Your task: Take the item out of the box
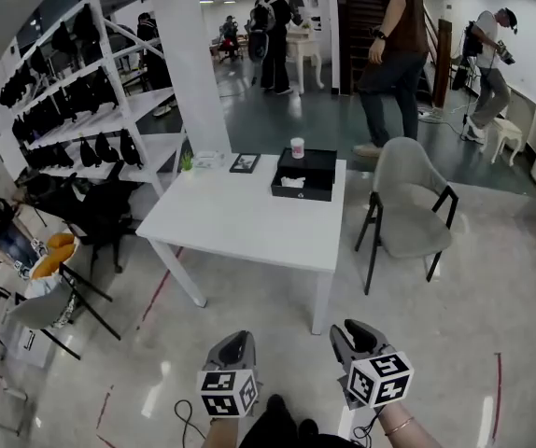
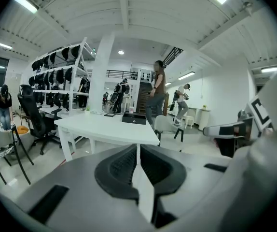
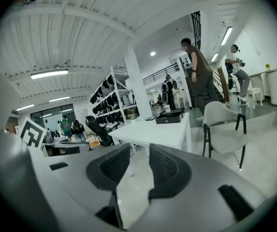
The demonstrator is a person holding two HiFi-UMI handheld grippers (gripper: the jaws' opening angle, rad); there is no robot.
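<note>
Zero progress on the removal so far, by the look of it. The black box sits near the far edge of the white table. It appears open, with a white item lying inside. A small cup stands just behind the box.

Both your grippers hang low over the floor on the near side of the table, well apart from the box.
- Left gripper: jaws closed together, nothing between them.
- Right gripper: jaws parted to a moderate gap and empty; only floor shows between the pads.

A grey chair stands beside the table on your right.

Left to do, as I judge it: close in on the table, reach across the top, get one pair of jaws round the white item and lift it clear of the box.
</note>
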